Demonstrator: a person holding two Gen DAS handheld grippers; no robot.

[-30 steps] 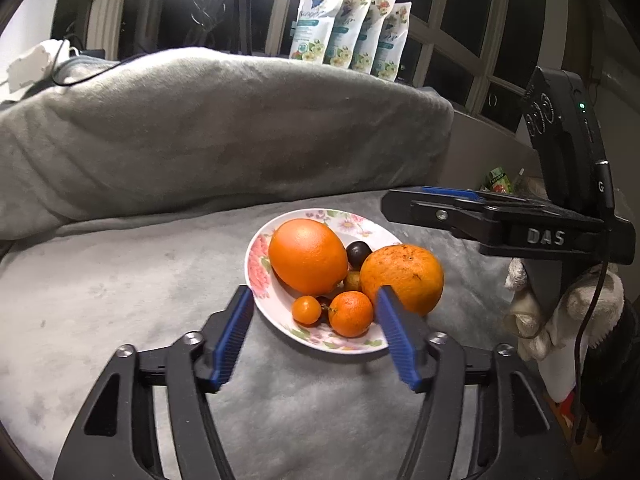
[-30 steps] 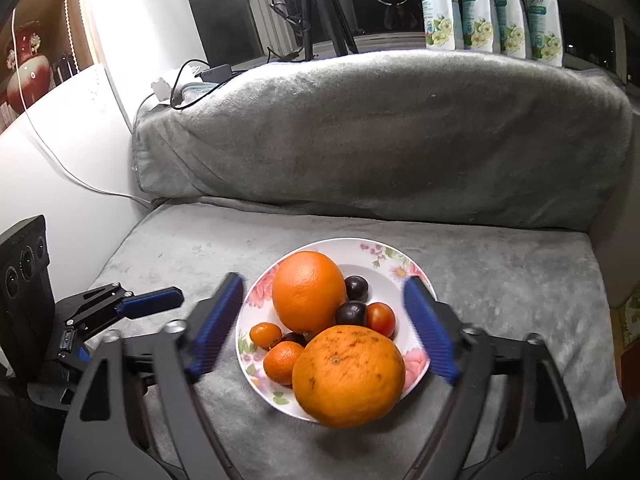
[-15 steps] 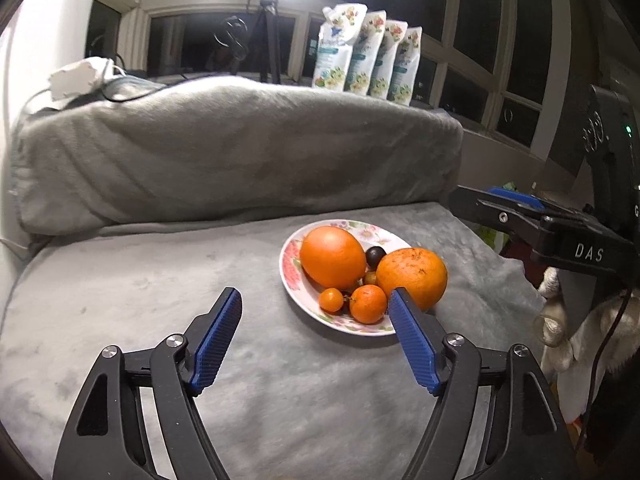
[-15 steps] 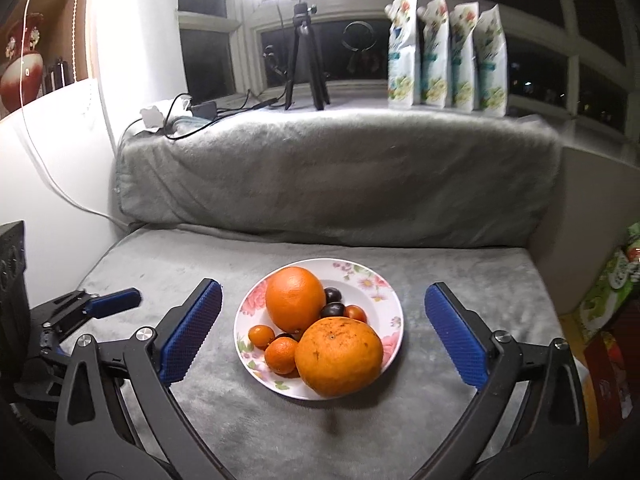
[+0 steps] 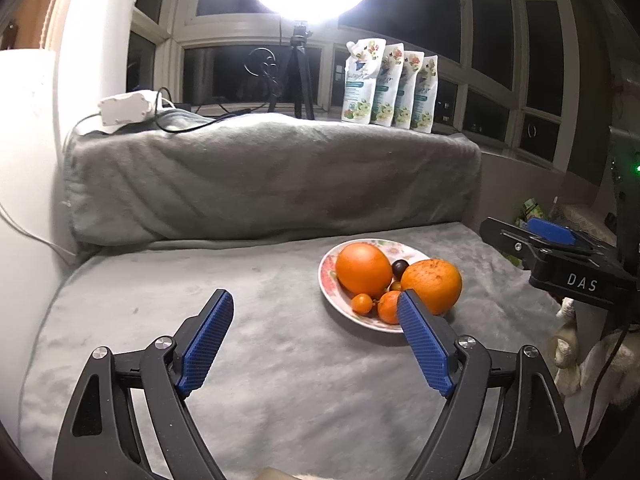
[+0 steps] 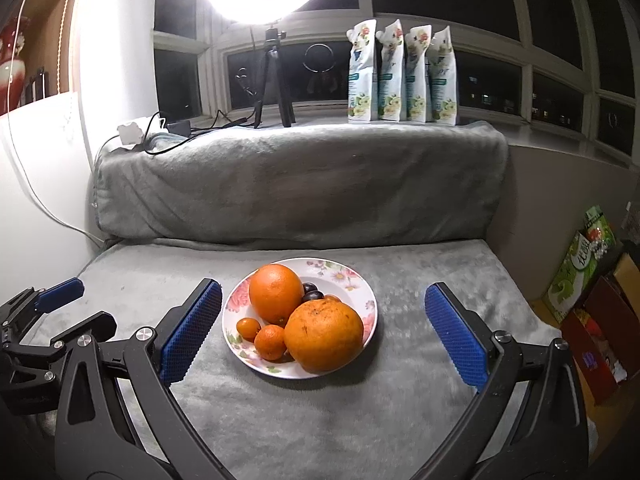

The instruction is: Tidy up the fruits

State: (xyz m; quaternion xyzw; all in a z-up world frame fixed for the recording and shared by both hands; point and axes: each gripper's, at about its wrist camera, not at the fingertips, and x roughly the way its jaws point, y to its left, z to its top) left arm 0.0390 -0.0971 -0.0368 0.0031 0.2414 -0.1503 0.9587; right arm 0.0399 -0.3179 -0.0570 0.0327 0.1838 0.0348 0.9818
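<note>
Floral plate [image 6: 362,300] on grey blanket [image 6: 280,408], holding two large oranges [image 6: 323,336], small citrus, dark plums. Left gripper [image 5: 316,312] and right gripper [image 6: 322,308]: fingers spread apart, empty.

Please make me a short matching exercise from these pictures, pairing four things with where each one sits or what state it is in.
Things:
1. rough orange
2. pouches
3. right gripper
4. plums

Places or states:
a. in a row on the windowsill
b. open, holding nothing
c. at the plate's near rim
d. tucked behind the two big oranges

Pairs: 1-c, 2-a, 3-b, 4-d
</note>
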